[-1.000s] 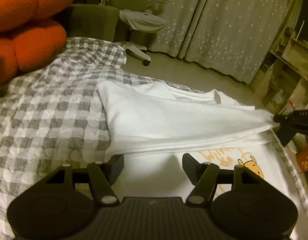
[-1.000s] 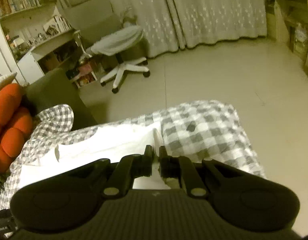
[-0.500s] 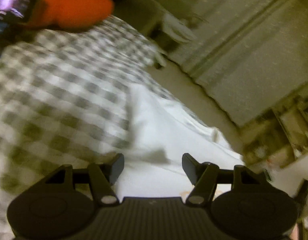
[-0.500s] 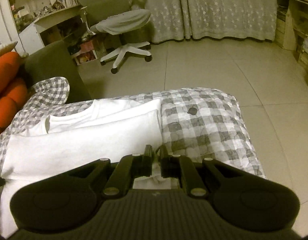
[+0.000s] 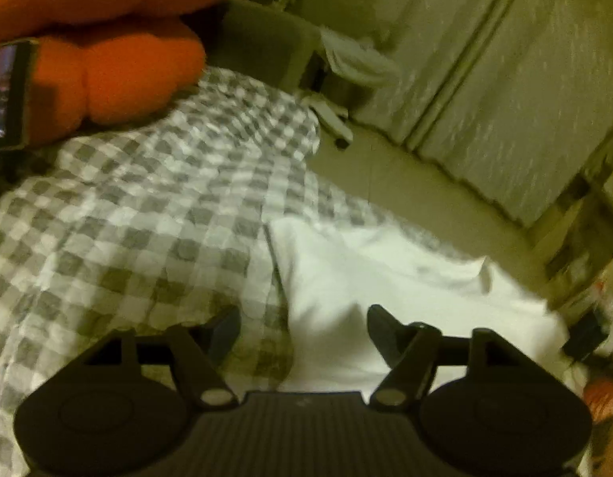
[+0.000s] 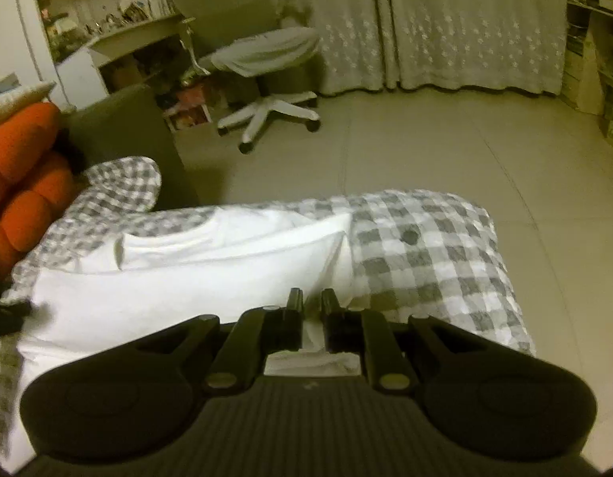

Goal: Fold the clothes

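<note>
The checked blanket [image 6: 433, 254] carries the white shirt [image 6: 179, 290], folded flat; no writing is legible, the printed front seen a second ago now hidden. Left gripper [image 5: 302, 322], closing and empty, has shifted to the shirt's left edge. Right gripper [image 6: 311, 301] is opening, shirt cloth between its jaws.

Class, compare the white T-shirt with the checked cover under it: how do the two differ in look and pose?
The white T-shirt is plain; the checked cover carries grey and white squares. The T-shirt lies folded in layers, while the cover is spread out and drapes over the edge. The T-shirt rests on top; the cover lies underneath. Both are soft cloth.
</note>
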`<state>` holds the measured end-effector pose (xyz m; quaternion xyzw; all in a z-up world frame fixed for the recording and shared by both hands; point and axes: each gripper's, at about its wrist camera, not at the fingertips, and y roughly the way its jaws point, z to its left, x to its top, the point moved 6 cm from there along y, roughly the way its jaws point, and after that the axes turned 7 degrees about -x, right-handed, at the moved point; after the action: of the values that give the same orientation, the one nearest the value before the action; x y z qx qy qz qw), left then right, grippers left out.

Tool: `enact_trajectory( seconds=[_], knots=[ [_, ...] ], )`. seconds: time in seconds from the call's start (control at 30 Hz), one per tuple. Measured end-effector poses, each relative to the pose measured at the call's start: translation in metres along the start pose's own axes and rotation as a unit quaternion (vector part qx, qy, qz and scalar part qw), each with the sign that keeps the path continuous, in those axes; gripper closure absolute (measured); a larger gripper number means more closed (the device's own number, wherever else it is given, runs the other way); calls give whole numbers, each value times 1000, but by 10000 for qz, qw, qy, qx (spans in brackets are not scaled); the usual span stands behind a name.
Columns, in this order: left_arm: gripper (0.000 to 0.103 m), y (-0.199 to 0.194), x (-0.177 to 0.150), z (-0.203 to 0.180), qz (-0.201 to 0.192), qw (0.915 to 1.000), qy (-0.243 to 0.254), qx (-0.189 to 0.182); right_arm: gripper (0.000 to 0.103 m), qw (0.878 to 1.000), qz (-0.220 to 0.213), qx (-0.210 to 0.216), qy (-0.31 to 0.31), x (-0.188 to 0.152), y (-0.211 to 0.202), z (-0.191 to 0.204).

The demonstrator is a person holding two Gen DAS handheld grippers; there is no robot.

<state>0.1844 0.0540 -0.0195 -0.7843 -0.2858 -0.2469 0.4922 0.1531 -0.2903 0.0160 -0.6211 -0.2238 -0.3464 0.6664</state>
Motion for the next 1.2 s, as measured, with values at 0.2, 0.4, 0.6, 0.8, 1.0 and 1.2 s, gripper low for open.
enact_trajectory(
  seconds=[0.2, 0.4, 0.6, 0.8, 1.0, 1.2],
  knots=[
    [88, -3, 7, 15, 129, 9991, 107, -381, 88, 9993, 291, -224, -60, -8, 13, -13],
    [89, -7, 4, 19, 103, 9986, -67, -511, 88, 9993, 371, -29, -1, -9, 12, -22],
    [89, -8, 8, 23, 62, 9981, -271, -546, 88, 9987, 304, 54, 411, -1, 4, -39],
    [84, -5, 7, 20, 75, 9995, -43, -303, 87, 9990, 400, 84, 195, -4, 7, -29],
    [74, -12, 10, 18, 64, 9999, 64, -132, 77, 9983, 416, -255, -307, -9, 10, -21],
    [73, -31, 15, 5, -152, 9992, 349, -89, 76, 9987, -29, -137, -484, 3, -7, -5]
  ],
)
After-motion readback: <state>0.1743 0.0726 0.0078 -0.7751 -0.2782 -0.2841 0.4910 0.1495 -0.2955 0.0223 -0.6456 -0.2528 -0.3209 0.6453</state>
